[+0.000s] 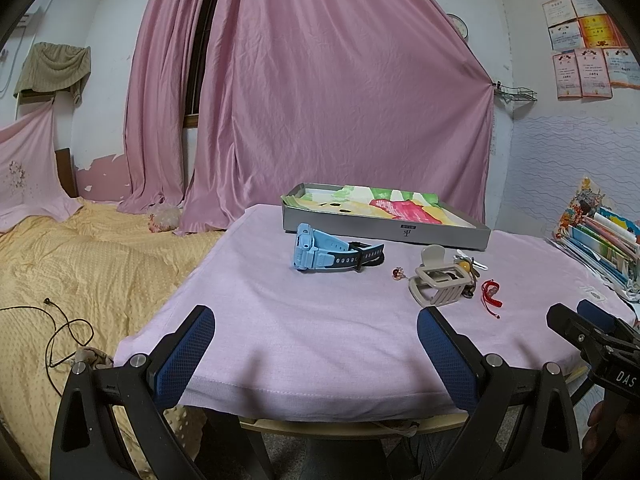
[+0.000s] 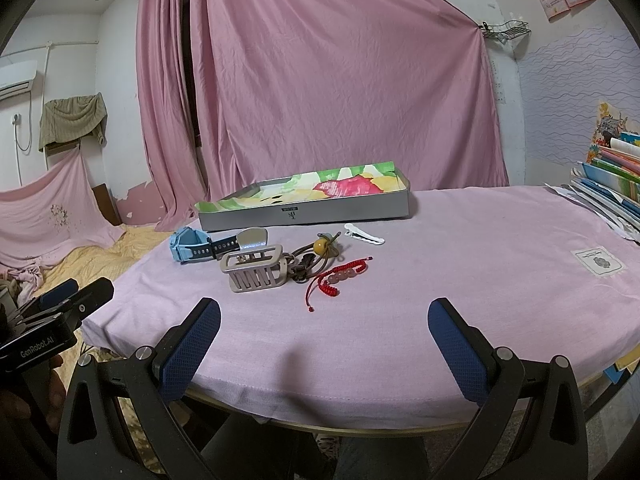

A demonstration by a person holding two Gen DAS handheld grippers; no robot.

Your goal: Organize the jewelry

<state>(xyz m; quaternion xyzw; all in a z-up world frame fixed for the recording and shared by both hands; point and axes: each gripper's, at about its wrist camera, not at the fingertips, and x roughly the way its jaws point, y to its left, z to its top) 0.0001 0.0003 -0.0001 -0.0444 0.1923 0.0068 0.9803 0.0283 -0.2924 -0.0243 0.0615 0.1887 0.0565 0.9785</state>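
On the pink cloth lie a light blue watch [image 1: 320,254] [image 2: 192,246], a beige claw hair clip [image 1: 438,280] [image 2: 256,268], a red beaded string bracelet [image 2: 340,274] [image 1: 491,292], a cord with a yellow bead [image 2: 320,246], a white hair clip [image 2: 364,235] and a small red bead charm [image 1: 398,274]. Behind them sits a grey shallow box [image 1: 384,230] [image 2: 304,212] lined with flowered paper. My left gripper [image 1: 316,334] is open at the table's near edge, nothing between its fingers. My right gripper [image 2: 324,326] is open too, short of the bracelet.
The table [image 2: 500,264] is covered in pink cloth with a small label patch [image 2: 598,261]. A stack of books and papers [image 2: 612,184] lies at the right edge. A bed with a yellow blanket [image 1: 80,264] and a black cord is to the left. Pink curtains hang behind.
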